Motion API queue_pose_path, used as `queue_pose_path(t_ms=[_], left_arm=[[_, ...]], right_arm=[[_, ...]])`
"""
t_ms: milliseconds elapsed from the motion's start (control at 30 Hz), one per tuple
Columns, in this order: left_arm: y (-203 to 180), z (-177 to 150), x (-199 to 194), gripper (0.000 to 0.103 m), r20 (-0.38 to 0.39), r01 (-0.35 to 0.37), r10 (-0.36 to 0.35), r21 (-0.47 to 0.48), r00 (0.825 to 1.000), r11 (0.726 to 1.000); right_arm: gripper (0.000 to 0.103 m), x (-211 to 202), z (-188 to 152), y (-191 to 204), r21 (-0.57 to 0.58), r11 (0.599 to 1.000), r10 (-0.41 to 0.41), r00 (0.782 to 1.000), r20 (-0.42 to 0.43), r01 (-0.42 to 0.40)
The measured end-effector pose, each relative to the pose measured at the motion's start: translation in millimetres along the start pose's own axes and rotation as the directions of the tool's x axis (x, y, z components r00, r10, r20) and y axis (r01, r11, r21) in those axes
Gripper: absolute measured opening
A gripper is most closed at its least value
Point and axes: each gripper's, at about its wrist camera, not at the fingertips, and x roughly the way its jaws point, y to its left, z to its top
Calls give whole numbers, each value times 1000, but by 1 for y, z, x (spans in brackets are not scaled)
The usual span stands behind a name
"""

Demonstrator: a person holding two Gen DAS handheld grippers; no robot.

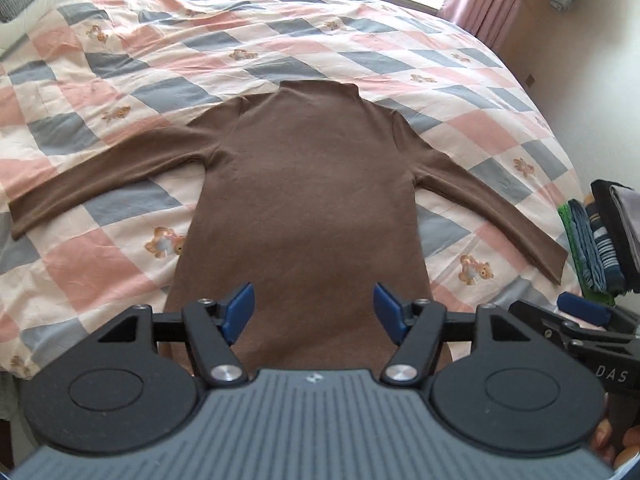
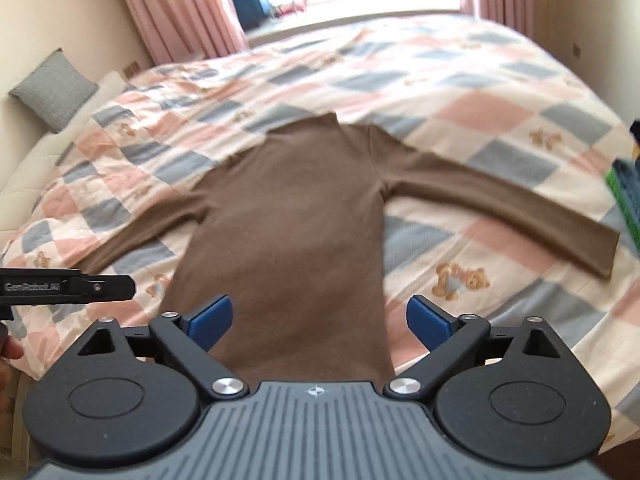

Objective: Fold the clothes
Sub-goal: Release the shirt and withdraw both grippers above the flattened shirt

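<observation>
Bedroom setting: your work surface was a bed under a checked quilt point(image 1: 120, 128) in pink, grey and cream, pink curtains point(image 2: 176, 8) at 12 o'clock by the window.

Brown sweater point(image 1: 308, 184) lay flat on the quilt, collar toward 12 o'clock, hem toward 6 o'clock below the grippers, left sleeve point(image 1: 92, 184) reaching to 9 o'clock and right sleeve point(image 1: 492, 212) to about 4 o'clock. My reading: you spread it this way so the sleeves could be folded inward first; no fold was made yet.

Stack of folded clothes point(image 1: 600, 240) sat at 3 o'clock at the bed's edge, probably finished pieces kept clear of the work area.

Left gripper point(image 1: 314, 312): jaws spread, nothing between the pads, held above the sweater's lower body and tilted downward.

Right gripper point(image 2: 318, 320): jaws spread wider, likewise empty, above the hem's right side, also pitched down. It appeared close beside the left one, at 4 o'clock in the left wrist view. Neither touched cloth.
</observation>
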Motion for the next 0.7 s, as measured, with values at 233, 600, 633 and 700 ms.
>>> queue_pose_path(t_ms=[233, 600, 633, 700], left_arm=[[16, -2, -28, 72, -7, -27, 27, 37, 1000, 999], [80, -23, -53, 76, -42, -79, 84, 104, 996, 991], [83, -25, -54, 76, -41, -80, 86, 114, 996, 990], [87, -30, -56, 77, -41, -74, 80, 131, 996, 989]], right_arm=[[101, -26, 0, 26, -13, 998, -66, 998, 0, 66], [101, -14, -25, 92, 42, 982, -184, 982, -48, 186], [101, -15, -29, 98, 39, 981, -190, 981, -48, 192], [101, -18, -38, 107, 39, 978, -204, 978, -49, 206]])
